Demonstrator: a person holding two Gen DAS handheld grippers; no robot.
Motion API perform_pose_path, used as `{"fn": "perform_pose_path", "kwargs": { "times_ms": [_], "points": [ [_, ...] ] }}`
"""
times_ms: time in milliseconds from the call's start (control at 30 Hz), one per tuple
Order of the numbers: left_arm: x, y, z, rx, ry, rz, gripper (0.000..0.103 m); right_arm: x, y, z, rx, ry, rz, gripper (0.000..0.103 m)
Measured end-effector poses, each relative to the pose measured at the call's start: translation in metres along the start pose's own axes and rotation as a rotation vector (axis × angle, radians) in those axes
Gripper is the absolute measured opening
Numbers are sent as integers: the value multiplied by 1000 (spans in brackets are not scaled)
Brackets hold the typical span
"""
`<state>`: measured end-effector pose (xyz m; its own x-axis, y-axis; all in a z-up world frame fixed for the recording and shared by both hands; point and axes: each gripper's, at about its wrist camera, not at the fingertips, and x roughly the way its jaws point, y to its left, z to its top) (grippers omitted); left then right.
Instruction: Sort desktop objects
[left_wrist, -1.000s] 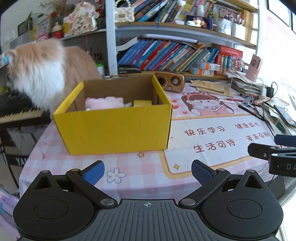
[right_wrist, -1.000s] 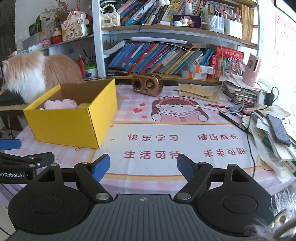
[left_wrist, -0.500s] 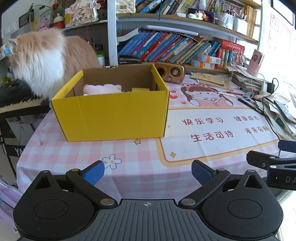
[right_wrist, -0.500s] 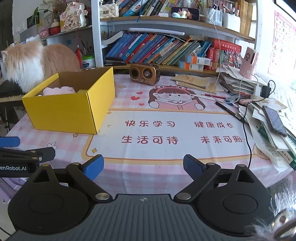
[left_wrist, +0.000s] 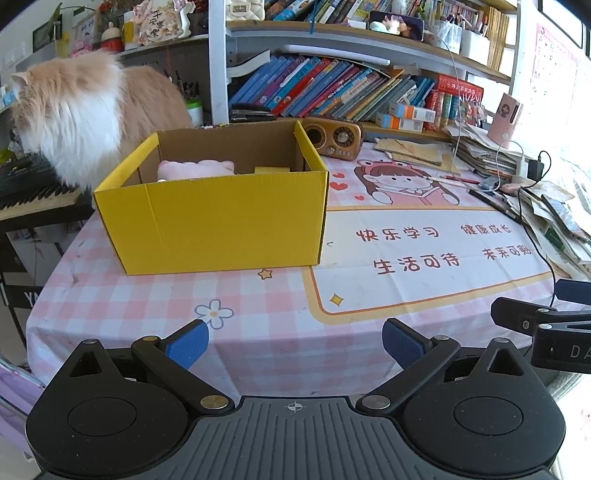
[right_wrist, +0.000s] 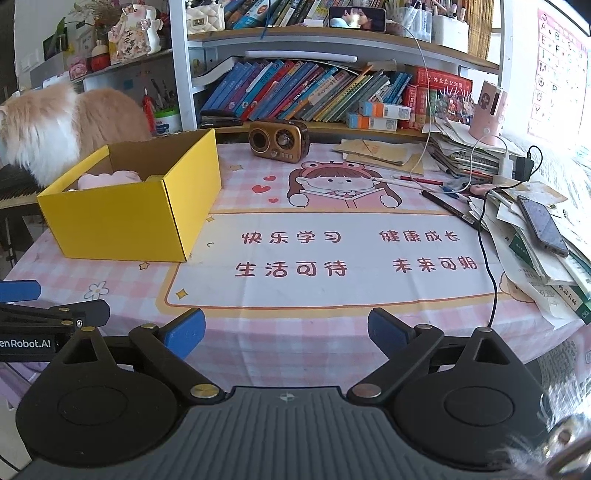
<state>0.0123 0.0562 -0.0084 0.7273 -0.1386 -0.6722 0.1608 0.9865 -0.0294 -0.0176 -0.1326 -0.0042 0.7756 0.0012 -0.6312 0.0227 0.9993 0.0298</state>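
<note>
**Two empty hand-held grippers over a desk with a yellow box**

We start at the near edge of the worktop (right_wrist: 295, 332), where both tools hover over a pink checked cloth. Our left hand-held gripper (left_wrist: 295, 341) has its blue pads spread wide, released, with nothing between them. Our right hand-held gripper (right_wrist: 286, 332) is opening its jaws, and nothing sits between them either (only cloth shows through the gap). Each tool appears at the edge of the other's view, side by side and apart.

Further out, toward the left of the worktop, stands an open yellow cardboard box (left_wrist: 221, 218). Inside it we see a soft pink plush item (left_wrist: 195, 169) against the back wall and a small yellow block (left_wrist: 271, 170) beside it.

Behind the box stands a fluffy cream and white cat (left_wrist: 85, 114), facing away to the left. A small brown retro radio (right_wrist: 279, 140) sits at the back of the worktop, to the right of the box. On the right side, papers pile up with a dark phone (right_wrist: 543, 225) on top, a black cable (right_wrist: 487, 258) trailing across, and pens (right_wrist: 448, 208) nearby. A bookshelf (right_wrist: 314, 92) full of leaning books rises behind everything.
</note>
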Motion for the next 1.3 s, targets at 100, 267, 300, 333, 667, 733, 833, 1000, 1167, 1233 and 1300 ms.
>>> {"fn": "perform_pose_path", "kwargs": {
  "times_ms": [100, 267, 300, 333, 667, 733, 833, 1000, 1167, 1233, 1300],
  "points": [
    [0, 0, 0, 1, 2, -2, 102, 1, 0, -1, 3, 4, 2, 96],
    [2, 0, 0, 12, 8, -3, 102, 4, 1, -1, 4, 12, 4, 96],
    [2, -1, 0, 12, 9, -3, 102, 5, 1, 0, 3, 12, 5, 96],
    [2, 0, 0, 12, 9, -2, 102, 5, 1, 0, 2, 13, 6, 96],
    [2, -2, 1, 29, 6, 2, 102, 7, 3, 0, -3, 16, 9, 96],
    [2, -3, 1, 33, 6, 1, 102, 7, 4, 0, -4, 17, 9, 96],
    [2, -3, 1, 34, 7, -1, 102, 9, 5, 0, -6, 20, 12, 96],
    [4, -2, 1, 24, 15, -6, 102, 12, 5, 0, -8, 26, 15, 96],
    [6, -5, 0, 38, 22, 25, 103, 13, 4, -1, -8, 28, 17, 96],
    [5, -5, 0, 35, 20, 23, 103, 13, 3, -1, -8, 29, 18, 96],
    [6, -4, 0, 30, 22, 23, 103, 13, 4, -1, -8, 30, 17, 96]
  ]
}}
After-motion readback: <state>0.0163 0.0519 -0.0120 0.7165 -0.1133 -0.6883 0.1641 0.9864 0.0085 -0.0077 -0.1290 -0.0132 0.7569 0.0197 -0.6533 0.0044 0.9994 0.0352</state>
